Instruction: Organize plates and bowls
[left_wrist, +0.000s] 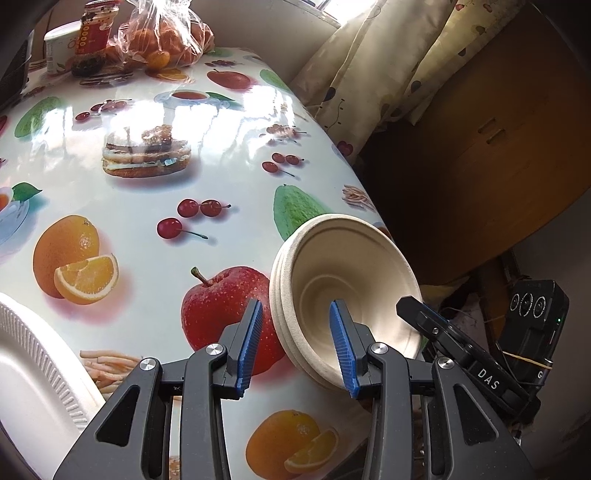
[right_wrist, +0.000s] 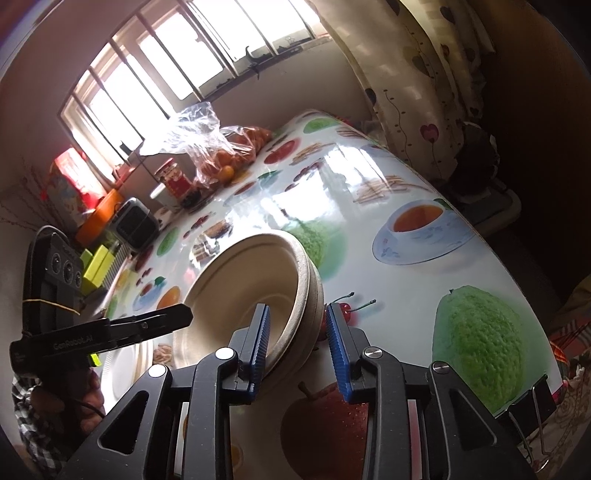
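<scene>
- Straddling the near wall of a stack of bowls (left_wrist: 343, 295), the left gripper (left_wrist: 299, 343) has one blue finger outside the stack and the other inside the top bowl; a gap shows between the outer pad and the wall, so the jaws stand spread, not pinching.
- Stack of bowls — several beige paper-pulp bowls nested together, tilted so the opening faces the left camera; it sits near the table's edge, above a printed red apple.
- Right gripper (right_wrist: 297, 345): in its own view one finger lies inside the top bowl (right_wrist: 251, 291) and the other outside the stacked rims. The inner pad touches the wall, the outer pad stands clear of it, so the jaws are parted around the rim with no firm grip visible.
- Each tool shows in the other's camera: the right one as a dark finger reaching over the far rim in the left view, the left one as a dark bar beside the bowl in the right view.
- White plate (left_wrist: 33, 373) with a ribbed rim, lying flat on the table at the lower left of the left view, apart from the bowls.
- Table (left_wrist: 221, 122) — covered with a glossy cloth printed with fruit, tea cups and burgers.
- Far end of the table: a clear bag of oranges (left_wrist: 166, 40), a red-lidded jar (left_wrist: 98, 27) and a white tub (left_wrist: 59, 46).
- Background: barred window (right_wrist: 177, 62) and patterned curtain (right_wrist: 417, 85).
</scene>
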